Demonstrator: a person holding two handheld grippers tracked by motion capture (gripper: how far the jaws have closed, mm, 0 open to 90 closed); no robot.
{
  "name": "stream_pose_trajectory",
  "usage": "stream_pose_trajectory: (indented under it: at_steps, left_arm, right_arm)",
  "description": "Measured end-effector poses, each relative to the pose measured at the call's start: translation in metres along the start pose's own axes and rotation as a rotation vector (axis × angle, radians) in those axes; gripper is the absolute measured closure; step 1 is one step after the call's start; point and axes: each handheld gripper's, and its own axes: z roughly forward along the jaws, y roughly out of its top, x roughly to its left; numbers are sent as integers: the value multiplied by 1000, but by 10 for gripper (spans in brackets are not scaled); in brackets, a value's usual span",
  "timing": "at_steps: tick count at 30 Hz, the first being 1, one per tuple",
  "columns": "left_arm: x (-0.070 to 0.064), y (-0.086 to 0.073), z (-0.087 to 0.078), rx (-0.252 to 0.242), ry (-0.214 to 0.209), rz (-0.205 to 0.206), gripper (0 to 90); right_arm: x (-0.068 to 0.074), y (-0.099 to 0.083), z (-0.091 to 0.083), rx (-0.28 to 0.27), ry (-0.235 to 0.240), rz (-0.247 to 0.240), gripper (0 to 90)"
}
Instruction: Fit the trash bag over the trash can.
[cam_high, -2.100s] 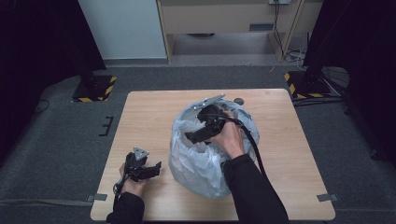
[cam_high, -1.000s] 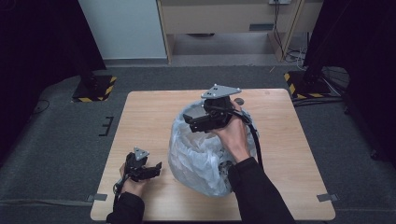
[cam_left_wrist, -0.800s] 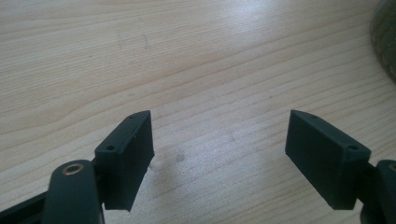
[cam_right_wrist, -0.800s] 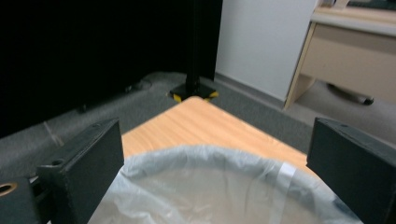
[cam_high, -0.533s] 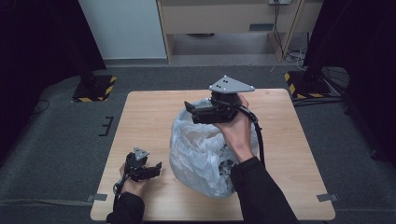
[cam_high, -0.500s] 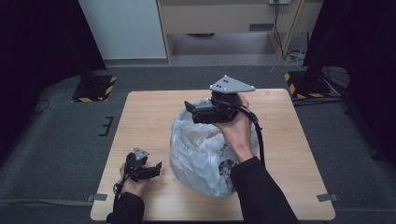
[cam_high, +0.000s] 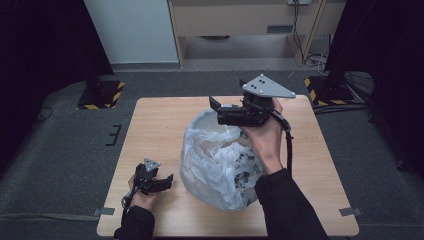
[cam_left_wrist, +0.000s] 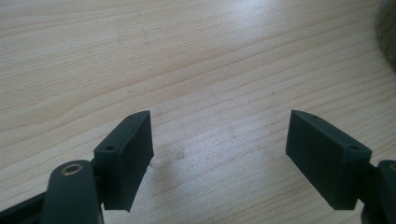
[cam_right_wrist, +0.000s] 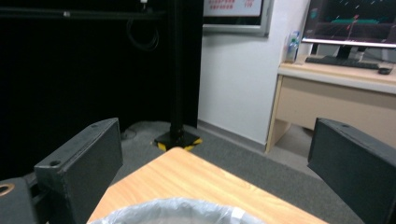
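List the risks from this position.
The right gripper hangs open above the plastic bag, gripping nothing, so the bag's rim may slump shut. The left gripper rests open on the table, apart from the bag, so nothing steadies it if the right one snags the thin film.

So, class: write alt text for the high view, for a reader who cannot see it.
A person's right gripper, jaws open, is held above a crumpled white plastic bag standing open on a wooden table. The left gripper, also open, rests low near the table's front left edge, apart from the bag. Grey carpet surrounds the table.
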Motion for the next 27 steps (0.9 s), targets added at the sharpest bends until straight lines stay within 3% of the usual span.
stream_pose_trajectory:
  at_steps: [8,12,27]
  left_arm:
    - [0,0,0,2,1,1,226]
    - [0,0,1,5,2,2,225]
    - [-1,-1,4,22,6,9,223]
  right_arm:
    - [-17,3,-16,-12,-53,-12,27]
    - [-32,-1,-28,-6,-102,-32,25]
    - [-82,-38,-66,4,-215,33,21]
